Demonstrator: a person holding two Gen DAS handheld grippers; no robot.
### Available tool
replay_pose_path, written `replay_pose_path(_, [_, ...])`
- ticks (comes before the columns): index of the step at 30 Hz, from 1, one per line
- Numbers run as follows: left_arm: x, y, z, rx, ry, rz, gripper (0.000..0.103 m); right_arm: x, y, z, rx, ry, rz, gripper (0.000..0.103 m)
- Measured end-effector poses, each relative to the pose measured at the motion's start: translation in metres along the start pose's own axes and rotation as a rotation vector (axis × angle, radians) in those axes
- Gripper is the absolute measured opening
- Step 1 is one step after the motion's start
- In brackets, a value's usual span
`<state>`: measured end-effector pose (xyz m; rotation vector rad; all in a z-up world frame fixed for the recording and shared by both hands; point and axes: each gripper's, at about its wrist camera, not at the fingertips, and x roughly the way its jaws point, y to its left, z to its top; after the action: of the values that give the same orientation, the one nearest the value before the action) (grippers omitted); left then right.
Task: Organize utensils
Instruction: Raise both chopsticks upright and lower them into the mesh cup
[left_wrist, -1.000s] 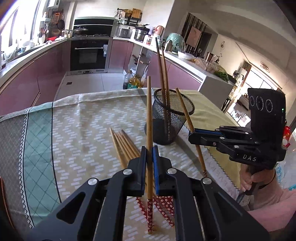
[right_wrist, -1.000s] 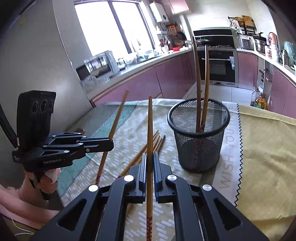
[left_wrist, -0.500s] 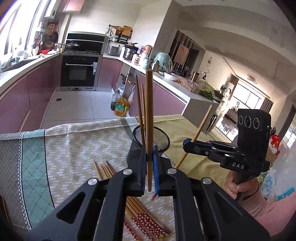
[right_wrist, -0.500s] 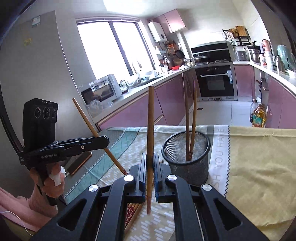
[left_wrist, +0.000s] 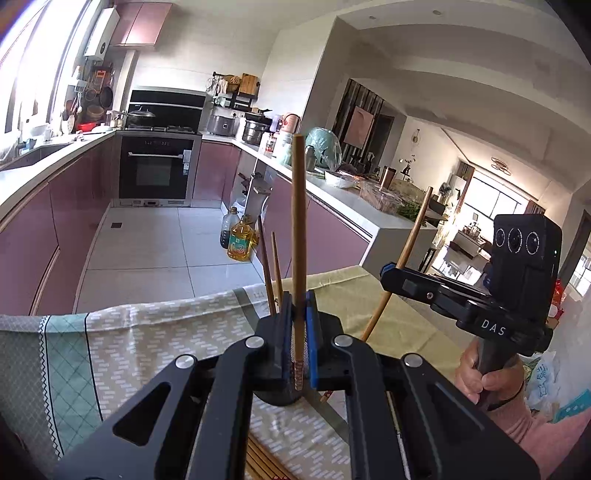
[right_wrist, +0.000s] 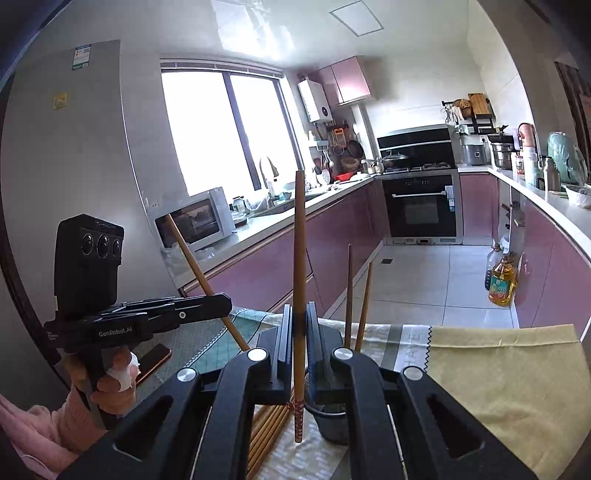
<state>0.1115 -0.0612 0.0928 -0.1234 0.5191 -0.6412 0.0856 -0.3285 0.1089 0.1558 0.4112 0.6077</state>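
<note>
My left gripper (left_wrist: 297, 321) and right gripper (right_wrist: 300, 332) each clamp a chopstick (left_wrist: 298, 236); drop both patterned-end-down into cup (right_wrist: 332, 424) at 6 o'clock, avoiding two inside.

Your left gripper (left_wrist: 298, 325) and right gripper (right_wrist: 300, 332): matt black plastic, shiny metal rivets. Each clamps a smooth wooden chopstick (left_wrist: 297, 236), patterned red end. Black wire-mesh metal holder (right_wrist: 332, 424) beside them. Woven tablecloth (left_wrist: 147, 332) under it, matt. Glossy floor tiles (right_wrist: 436, 280) beyond the cloth.
</note>
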Motion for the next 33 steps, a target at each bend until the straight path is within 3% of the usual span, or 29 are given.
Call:
replay_pose_path(9, [0.013, -0.018, 0.023, 0.056, -0.025, 0.046, 0.008, 0.011, -0.013, 0.017, -0.005, -0.036, -0.033, 0.006])
replay_pose_path(23, [0.077, 0.001, -0.014, 0.068, 0.212, 0.055, 0.008, 0.074, -0.037, -0.018, 0.037, 0.229, -0.071, 0.006])
replay_pose_path(33, [0.108, 0.008, -0.011, 0.043, 0.243, 0.077, 0.008, 0.093, -0.050, -0.028, 0.089, 0.282, -0.097, 0.007])
